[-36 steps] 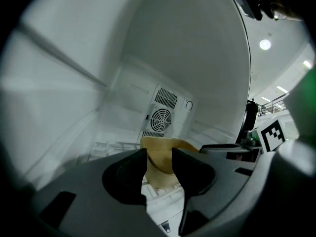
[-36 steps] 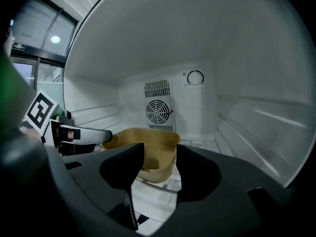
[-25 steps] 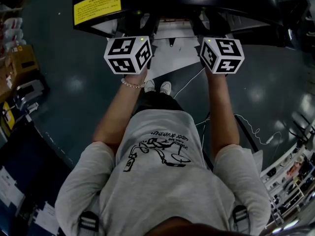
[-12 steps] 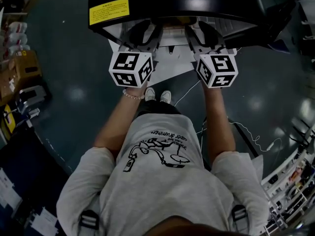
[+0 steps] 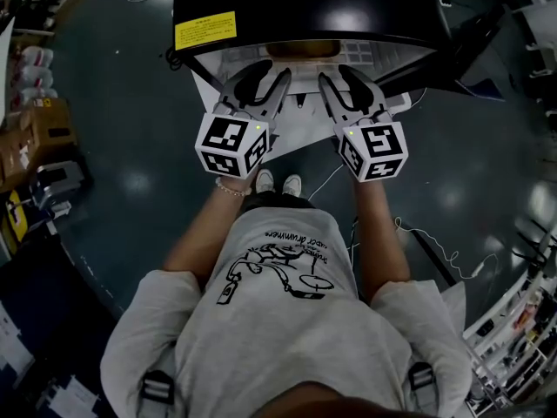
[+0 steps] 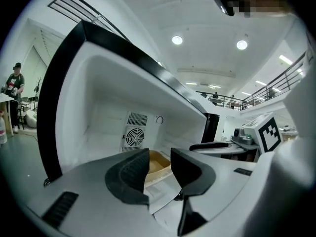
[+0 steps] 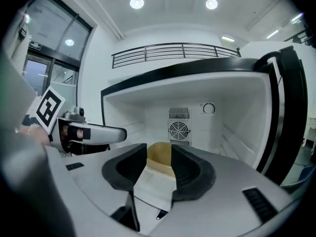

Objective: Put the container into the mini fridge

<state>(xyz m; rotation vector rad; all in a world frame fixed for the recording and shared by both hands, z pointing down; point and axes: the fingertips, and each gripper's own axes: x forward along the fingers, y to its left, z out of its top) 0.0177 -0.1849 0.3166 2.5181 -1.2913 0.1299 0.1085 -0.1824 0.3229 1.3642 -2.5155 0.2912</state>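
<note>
Tan container (image 5: 303, 49) sits in the mini fridge (image 5: 305, 7), long axis unclear (tools hide its front). Left tool (image 6: 160, 154) and right tool (image 7: 159, 149), spread and empty, were just narrowing.

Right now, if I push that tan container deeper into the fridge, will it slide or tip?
It probably slides: the container looks low and wide, sitting flat on the fridge floor, so tipping seems unlikely. Its thin tan walls suggest light cardboard that may dent.

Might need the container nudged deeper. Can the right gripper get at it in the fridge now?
Probably yes: the fridge is open and the right gripper faces the container with nothing between; its fingers, just closing slightly, grip nothing.
</note>
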